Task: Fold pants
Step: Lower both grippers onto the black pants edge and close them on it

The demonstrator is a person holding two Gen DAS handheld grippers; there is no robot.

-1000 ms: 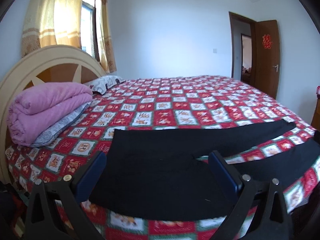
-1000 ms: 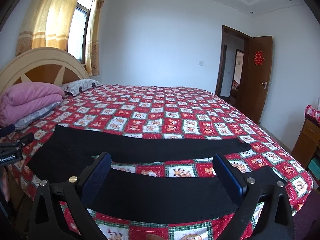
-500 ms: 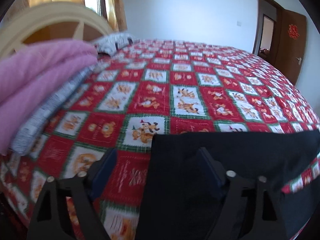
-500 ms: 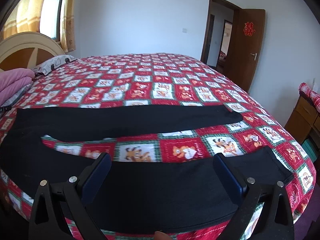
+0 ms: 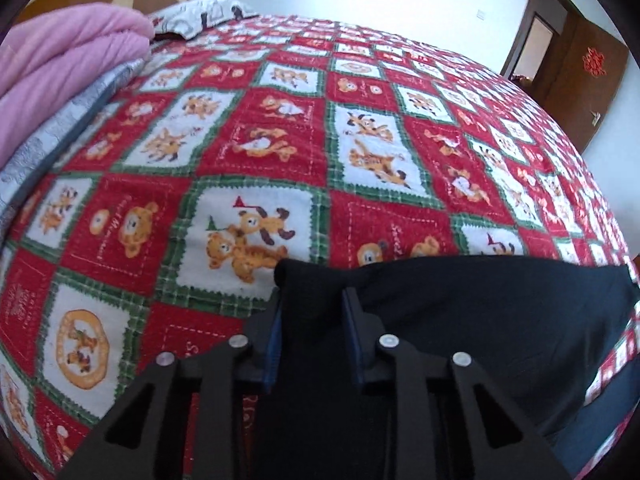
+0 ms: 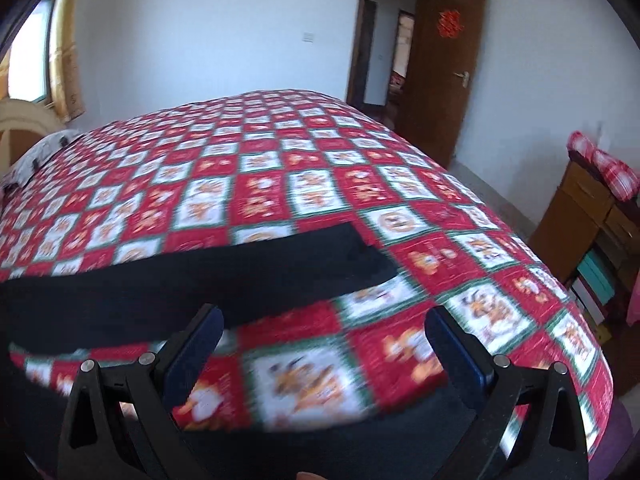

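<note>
Black pants [image 5: 480, 320] lie spread across the near edge of the bed's red checked bedspread [image 5: 280, 140]. My left gripper [image 5: 312, 294] is at the waist's far left corner. Its jaws are closing and the blue pads [image 5: 272, 344] pinch a raised fold of the black cloth between them. In the blurred right wrist view the far leg [image 6: 200, 276] ends just left of centre, and the near leg [image 6: 320, 440] runs under the tool. My right gripper [image 6: 326, 340] hangs wide open above the bedspread strip between the two legs, holding nothing.
A folded pink quilt [image 5: 60, 68] on a grey blanket and a pillow [image 5: 200, 12] lie against the headboard at the left. Right of the bed stands a wooden cabinet [image 6: 580, 216]. An open brown door [image 6: 440, 60] is beyond the bed's far corner.
My left gripper came down and leftwards to the waist corner and narrowed its jaws onto the cloth. My right gripper swung right towards the leg ends and stayed open.
</note>
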